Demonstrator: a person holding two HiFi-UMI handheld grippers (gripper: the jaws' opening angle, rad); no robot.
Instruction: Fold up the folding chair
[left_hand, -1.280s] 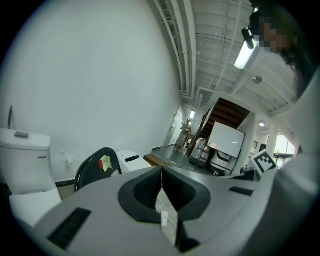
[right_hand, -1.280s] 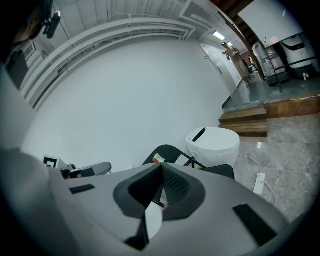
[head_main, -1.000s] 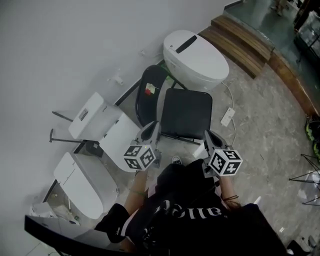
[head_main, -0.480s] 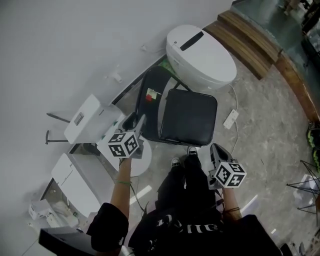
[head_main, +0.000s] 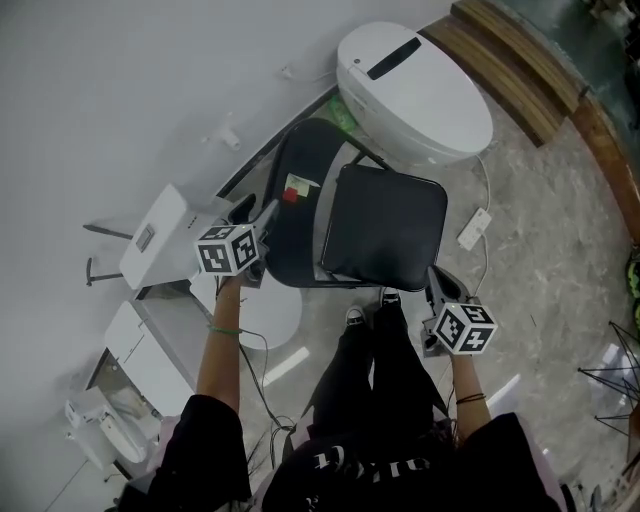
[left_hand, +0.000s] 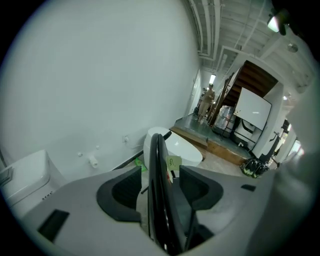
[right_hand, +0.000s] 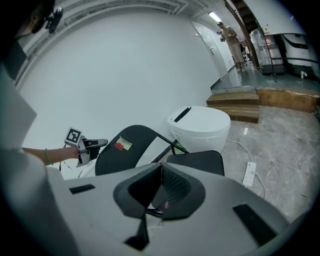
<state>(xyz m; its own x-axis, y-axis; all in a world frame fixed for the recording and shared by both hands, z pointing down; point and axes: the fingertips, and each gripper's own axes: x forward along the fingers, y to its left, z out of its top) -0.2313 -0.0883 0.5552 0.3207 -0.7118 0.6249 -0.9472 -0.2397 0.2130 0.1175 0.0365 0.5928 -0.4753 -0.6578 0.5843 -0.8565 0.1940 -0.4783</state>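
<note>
The black folding chair stands open, its seat (head_main: 385, 225) level and its curved backrest (head_main: 300, 195) carrying a red and a pale sticker. My left gripper (head_main: 255, 211) is at the backrest's left edge. Its jaws are opening, and in the left gripper view the backrest's thin edge (left_hand: 156, 160) runs between the two pads (left_hand: 120, 192) without being pressed. My right gripper (head_main: 437, 282) hangs just off the seat's front right corner, shut with nothing in it. In the right gripper view the seat (right_hand: 197, 161) and backrest (right_hand: 125, 147) lie beyond the right gripper (right_hand: 160, 172).
A white toilet (head_main: 415, 95) stands right behind the chair against the wall. White cistern boxes (head_main: 165, 235) lie to the left. A power strip (head_main: 474, 228) and its cable lie on the stone floor at right. The person's legs and shoes (head_main: 365, 318) are in front of the seat.
My left gripper swung out from in front of the body to the backrest's left edge and opened around it. My right gripper dropped lower beside the seat's front corner, still shut.
</note>
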